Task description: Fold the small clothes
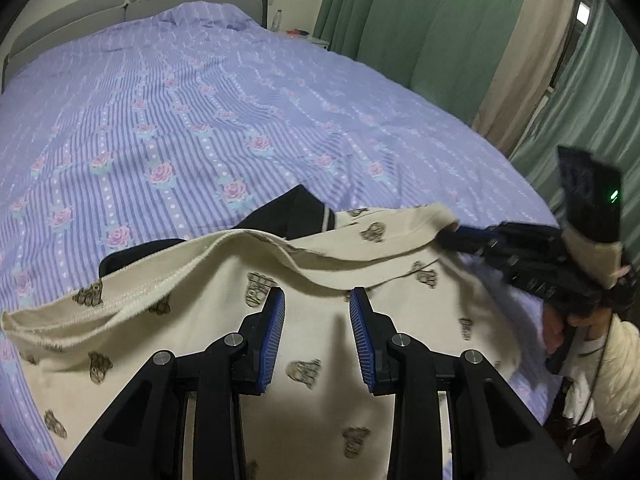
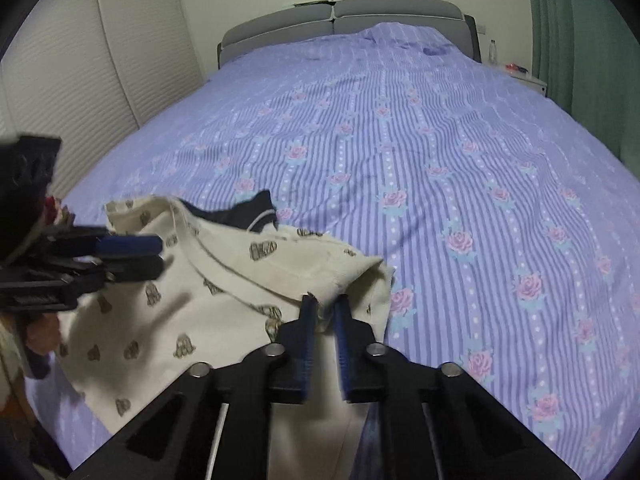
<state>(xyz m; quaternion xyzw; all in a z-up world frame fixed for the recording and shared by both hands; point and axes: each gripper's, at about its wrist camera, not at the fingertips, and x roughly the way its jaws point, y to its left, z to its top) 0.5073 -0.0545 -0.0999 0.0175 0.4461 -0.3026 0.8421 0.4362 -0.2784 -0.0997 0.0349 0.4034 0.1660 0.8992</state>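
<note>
Two grippers: my right gripper (image 2: 323, 312) pinches the cream garment (image 2: 188, 320) at its folded corner, my left gripper (image 1: 317, 306) hovers apart above it. It lies on the purple bedspread (image 2: 440, 160).

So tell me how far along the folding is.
Early. Done: the cream garment is spread on the bed. In hand: the right gripper pinches a corner of it; the left gripper hovers open over the cloth. Left: no neat fold yet, and the dark garment lies untouched.
</note>
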